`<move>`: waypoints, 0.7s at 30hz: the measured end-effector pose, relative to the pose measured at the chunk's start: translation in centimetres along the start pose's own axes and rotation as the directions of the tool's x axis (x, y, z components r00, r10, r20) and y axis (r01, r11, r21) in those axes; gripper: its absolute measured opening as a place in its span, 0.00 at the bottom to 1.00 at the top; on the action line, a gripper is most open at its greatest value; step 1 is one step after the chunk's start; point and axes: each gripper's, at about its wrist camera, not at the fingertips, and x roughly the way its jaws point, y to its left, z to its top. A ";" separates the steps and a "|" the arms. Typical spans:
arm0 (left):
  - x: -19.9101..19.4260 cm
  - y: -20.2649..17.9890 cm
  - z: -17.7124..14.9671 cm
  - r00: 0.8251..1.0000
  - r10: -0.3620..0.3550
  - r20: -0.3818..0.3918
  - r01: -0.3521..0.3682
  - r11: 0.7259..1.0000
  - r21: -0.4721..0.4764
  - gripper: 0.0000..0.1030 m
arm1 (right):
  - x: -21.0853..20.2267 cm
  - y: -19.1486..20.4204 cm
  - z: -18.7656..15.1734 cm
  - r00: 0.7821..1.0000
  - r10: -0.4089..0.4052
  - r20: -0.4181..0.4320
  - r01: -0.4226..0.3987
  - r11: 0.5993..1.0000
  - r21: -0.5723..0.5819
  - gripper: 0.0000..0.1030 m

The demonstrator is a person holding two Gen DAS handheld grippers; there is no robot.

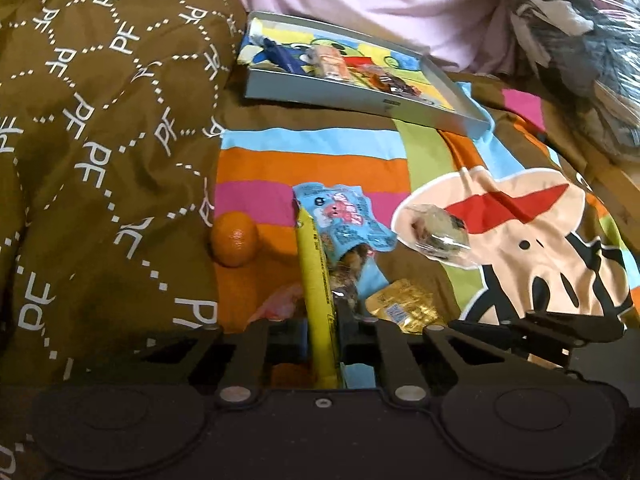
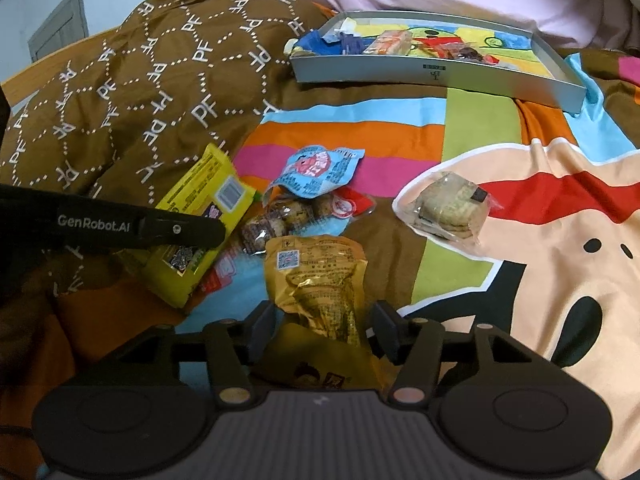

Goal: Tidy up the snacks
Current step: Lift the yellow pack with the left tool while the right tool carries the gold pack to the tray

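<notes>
Risk, left side: the left gripper [image 1: 322,320] pinches a flat yellow foil snack packet [image 1: 316,280] edge-on between its fingers; the glossy film could slide out on the way to the tray, since only a thin edge is held.
Risk, neighbours: a blue-topped clear pouch of round chocolate-coloured snacks [image 2: 288,200] lies touching the yellow packet, so lifting one may drag the other across the bedspread.
Risk, right side: the right gripper [image 2: 322,330] stands spread around a crinkled gold foil sachet [image 2: 320,276], its fingers either side and not yet pressing; closing on loose wrinkled foil could catch only a fold and tear or drop it.
Risk, surface: the striped cartoon-print bedspread [image 2: 460,128] is soft and rumpled, so the tray may tip under added weight.
Destination: a shallow grey cardboard tray with a bright cartoon lining [image 2: 460,76] sits at the bedspread's far edge, already holding several wrapped snacks along its far side.
Loose items: a clear-wrapped stack of pale biscuits [image 2: 448,208] rests on the cartoon face at the bedspread's right side, well apart from the pile; a small orange tangerine [image 1: 234,240] sits against the brown PF-patterned quilt [image 1: 100,140] at the left edge.
Look of the snacks: mostly shiny film, lightweight, crumpled, overlapping near the bedspread's near edge.
</notes>
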 end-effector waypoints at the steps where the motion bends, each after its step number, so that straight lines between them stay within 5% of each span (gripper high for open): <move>1: -0.1 0.0 -0.1 1.000 -0.004 -0.001 0.004 1.000 0.001 0.12 | 0.0 0.4 0.0 1.000 -0.007 -0.002 0.007 1.000 -0.021 0.49; 13: -1.1 -0.3 -0.3 0.999 -0.019 0.032 0.019 1.000 -0.010 0.11 | -0.9 2.4 0.1 0.997 -0.054 0.052 0.062 0.983 -0.175 0.44; 21: -2.3 -0.3 0.0 0.994 -0.025 0.104 0.030 0.998 -0.050 0.11 | -2.2 2.1 0.9 0.990 -0.068 0.122 0.089 0.980 -0.178 0.44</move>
